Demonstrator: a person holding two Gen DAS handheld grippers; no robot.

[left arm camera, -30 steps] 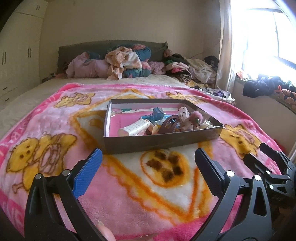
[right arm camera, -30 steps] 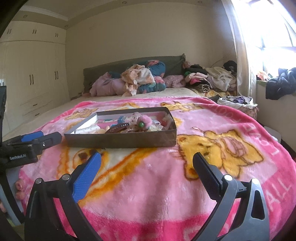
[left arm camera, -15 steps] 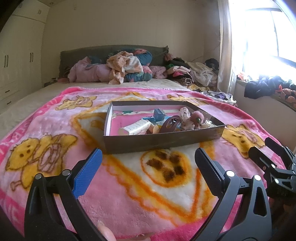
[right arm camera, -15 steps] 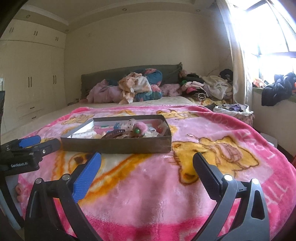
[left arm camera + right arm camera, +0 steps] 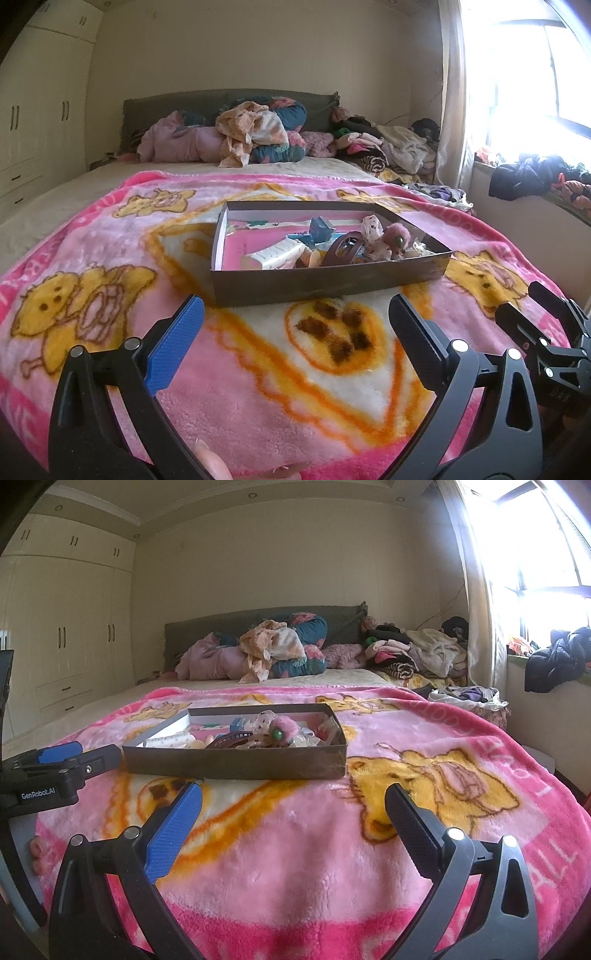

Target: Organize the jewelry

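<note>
A shallow brown cardboard box (image 5: 314,282) lies on the pink blanket (image 5: 258,387), also in the right wrist view (image 5: 236,766). It holds a brown hair claw (image 5: 341,252), a white comb-like piece (image 5: 275,254), a blue clip (image 5: 319,230), a pink fuzzy ornament (image 5: 397,236) and other small pieces. My left gripper (image 5: 295,323) is open and empty, just short of the box's near wall. My right gripper (image 5: 293,806) is open and empty, near the box's right corner. Each gripper shows in the other's view, the right (image 5: 546,332) and the left (image 5: 59,764).
The blanket covers a bed (image 5: 258,681) with piled clothes and pillows (image 5: 240,136) at the headboard. White wardrobes (image 5: 62,627) stand on the left. A window sill with dark clothes (image 5: 535,181) runs along the right. A heap of laundry (image 5: 417,650) lies at the far right of the bed.
Both cameras have tilted upward a little, so the box sits lower in view and more of the ceiling shows. Both grippers stay open and empty.
</note>
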